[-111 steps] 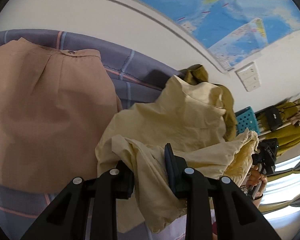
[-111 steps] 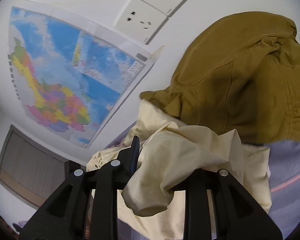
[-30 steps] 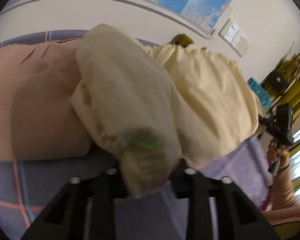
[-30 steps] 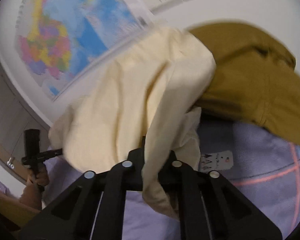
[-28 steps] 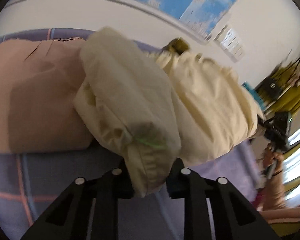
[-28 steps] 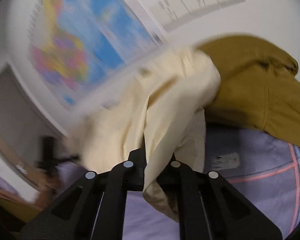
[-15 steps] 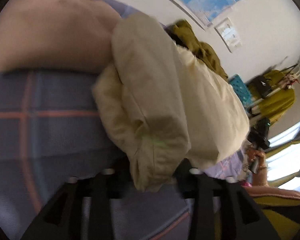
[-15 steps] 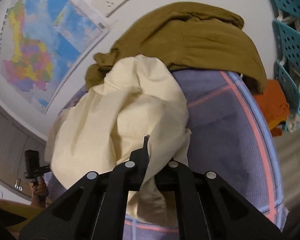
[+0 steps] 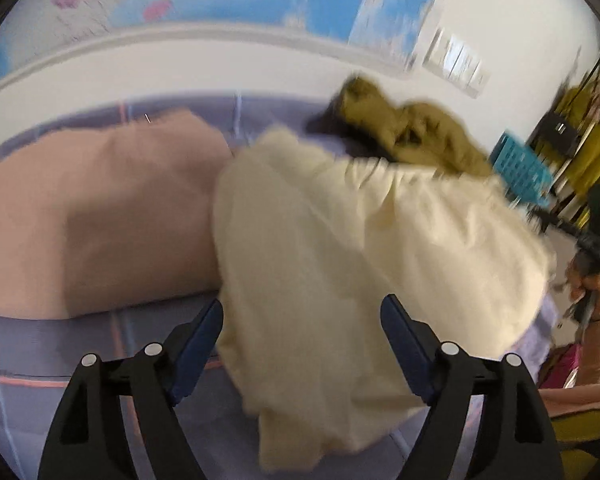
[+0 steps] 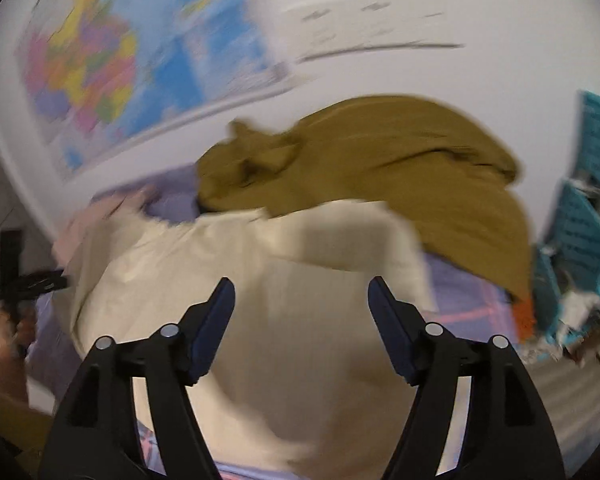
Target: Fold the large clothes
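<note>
I see one cream garment (image 9: 340, 248) lying heaped on the purple plaid cover (image 9: 60, 360), filling the middle of both views. My left gripper (image 9: 302, 316) has just been opening and now stands spread, the cloth between its pads but unpinched. My right gripper (image 10: 301, 294) has likewise just opened wide over the cream fabric. One pink garment (image 9: 100, 216) lies at nine o'clock, one olive garment (image 10: 380, 168) at twelve. One map (image 10: 140, 52) hangs above.
</note>
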{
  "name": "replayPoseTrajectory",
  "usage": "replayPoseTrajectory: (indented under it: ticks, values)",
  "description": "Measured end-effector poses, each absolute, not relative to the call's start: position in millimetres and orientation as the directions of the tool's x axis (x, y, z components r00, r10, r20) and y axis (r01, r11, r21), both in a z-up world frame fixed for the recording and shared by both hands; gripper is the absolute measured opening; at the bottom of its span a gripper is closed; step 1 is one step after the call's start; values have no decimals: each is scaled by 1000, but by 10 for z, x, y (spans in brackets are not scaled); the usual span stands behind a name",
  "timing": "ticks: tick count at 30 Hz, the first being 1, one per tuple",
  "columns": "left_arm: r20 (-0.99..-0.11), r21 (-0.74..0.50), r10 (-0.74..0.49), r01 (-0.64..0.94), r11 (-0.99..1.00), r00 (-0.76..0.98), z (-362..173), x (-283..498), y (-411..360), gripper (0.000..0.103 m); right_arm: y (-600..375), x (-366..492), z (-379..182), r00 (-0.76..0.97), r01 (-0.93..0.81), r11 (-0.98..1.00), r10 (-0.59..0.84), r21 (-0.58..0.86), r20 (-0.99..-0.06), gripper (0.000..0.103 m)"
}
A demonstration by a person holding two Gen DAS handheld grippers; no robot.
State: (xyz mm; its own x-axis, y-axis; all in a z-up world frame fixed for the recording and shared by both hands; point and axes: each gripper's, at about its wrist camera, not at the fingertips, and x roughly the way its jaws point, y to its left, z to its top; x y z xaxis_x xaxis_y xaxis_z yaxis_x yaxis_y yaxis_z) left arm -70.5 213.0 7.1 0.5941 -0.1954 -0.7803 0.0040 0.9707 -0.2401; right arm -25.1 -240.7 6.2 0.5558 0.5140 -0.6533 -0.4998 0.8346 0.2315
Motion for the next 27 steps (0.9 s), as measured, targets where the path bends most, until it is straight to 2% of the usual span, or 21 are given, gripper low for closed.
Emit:
replayPoseTrajectory:
  ticks: [2, 3, 4, 5, 7, 9, 12, 15, 18, 20, 22, 23, 24, 25, 26, 27]
  values:
    - [-800, -241, -203, 8, 971, 565, -77, -612, 2094, 73, -2182, -102, -76, 529, -508, 840, 478, 190, -701, 73]
    - [-803, -236, -199, 7, 972, 561, -117, -620, 2092, 66, -2101, -16, -160, 505, -510, 839, 470, 188, -724, 69]
    - [-806, -233, -196, 6, 973, 559, -150, -616, 2094, 61, -2040, 59, -237, 483, -510, 838, 467, 196, -741, 50]
    - [-807, -231, -193, 2, 973, 559, -169, -618, 2097, 58, -1998, 137, -323, 462, -513, 836, 462, 197, -757, 41]
    - [-804, -225, -183, -6, 974, 567, -159, -655, 2139, 41, -1975, 196, -376, 440, -529, 819, 487, 221, -755, 17]
    - [-799, -248, -193, -19, 969, 570, -135, -698, 2213, 32, -1974, 228, -306, 457, -534, 818, 492, 214, -741, 11]
    - [-781, -309, -235, -30, 951, 579, -84, -771, 2325, 28, -1980, 227, 12, 566, -518, 837, 488, 174, -664, 5]
    - [-785, -284, -219, -23, 958, 579, -54, -804, 2296, 30, -1898, 216, 214, 638, -516, 844, 492, 145, -593, 5]
    - [-797, -268, -204, -31, 963, 568, -93, -782, 2281, 33, -1658, 345, -86, 605, -529, 848, 402, 31, -687, 5]
    - [-793, -283, -217, -30, 959, 569, -110, -792, 2319, 32, -1646, 447, -335, 551, -525, 850, 385, 52, -740, 6]
    - [-787, -289, -224, -22, 957, 575, -99, -830, 2347, 33, -1703, 452, -383, 543, -515, 854, 398, 81, -739, 8]
    - [-788, -292, -223, -30, 956, 573, -97, -841, 2356, 35, -1749, 439, -359, 545, -508, 856, 405, 95, -734, 12]
    - [-792, -295, -221, -39, 955, 570, -98, -836, 2360, 43, -1814, 412, -311, 554, -497, 861, 414, 112, -723, 22]
    - [-789, -309, -234, -39, 950, 568, -97, -855, 2376, 57, -1871, 369, -265, 562, -495, 861, 423, 122, -711, 33]
    - [-778, -336, -259, -31, 941, 573, -89, -895, 2394, 61, -1971, 286, -183, 574, -497, 856, 446, 141, -686, 39]
    - [-774, -337, -257, -33, 941, 579, -84, -917, 2399, 61, -2055, 223, -124, 590, -488, 859, 455, 154, -667, 53]
